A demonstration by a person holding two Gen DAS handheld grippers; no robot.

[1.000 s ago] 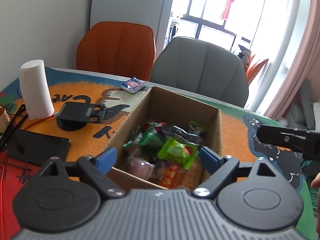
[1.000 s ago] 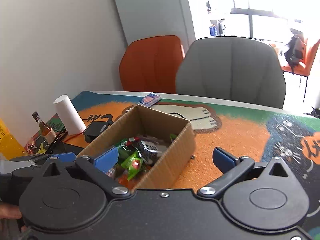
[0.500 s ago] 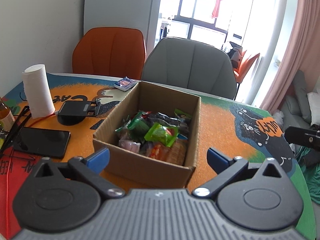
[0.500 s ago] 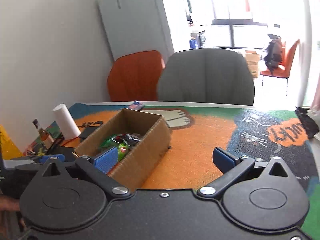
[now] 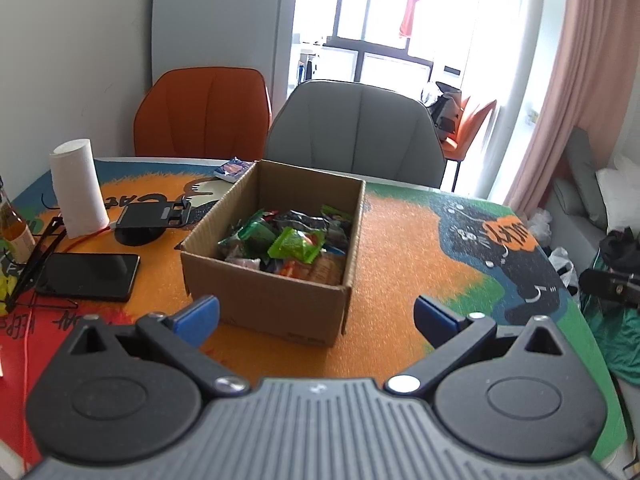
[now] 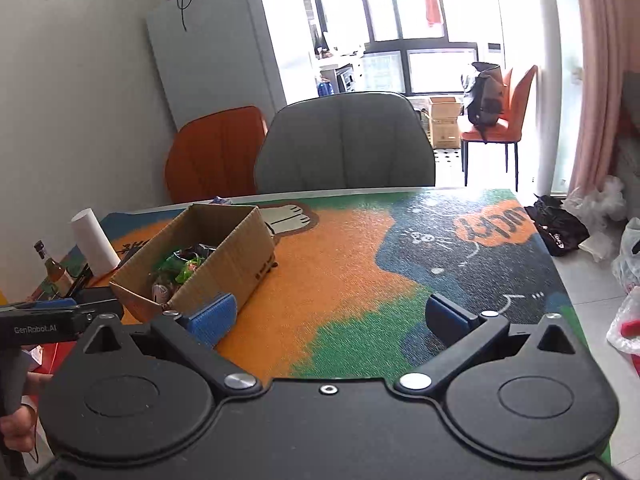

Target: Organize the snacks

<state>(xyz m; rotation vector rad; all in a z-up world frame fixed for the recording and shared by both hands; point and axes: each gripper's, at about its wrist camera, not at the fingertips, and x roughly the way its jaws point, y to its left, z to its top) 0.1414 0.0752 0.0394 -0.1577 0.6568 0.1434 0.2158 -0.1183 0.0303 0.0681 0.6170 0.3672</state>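
An open cardboard box [image 5: 260, 296] [image 6: 236, 256] stands on the colourful table mat, filled with several wrapped snacks [image 5: 294, 242] [image 6: 180, 268], green packets on top. One small blue snack packet [image 5: 234, 169] lies on the mat behind the box. My left gripper [image 5: 316, 316] hovers in front of the box with its jaws wide open and nothing between them. My right gripper [image 6: 334, 316] hangs over the mat to the right of the box, open and empty too. The left gripper's body [image 6: 40, 320] shows at the left edge of the right wrist view.
Left of the box are a paper roll [image 5: 78, 188], a black stand [image 5: 154, 218], a phone [image 5: 88, 276] and a bottle [image 5: 14, 228]. An orange chair [image 5: 204, 112] and a grey chair [image 5: 356, 132] stand behind the table. Bags and clothes lie on the floor at the right [image 6: 560, 224].
Both grippers have pulled back from the box, so it looks smaller and farther. The right gripper has also swung to the right. The left jaws stand wider than a second ago.
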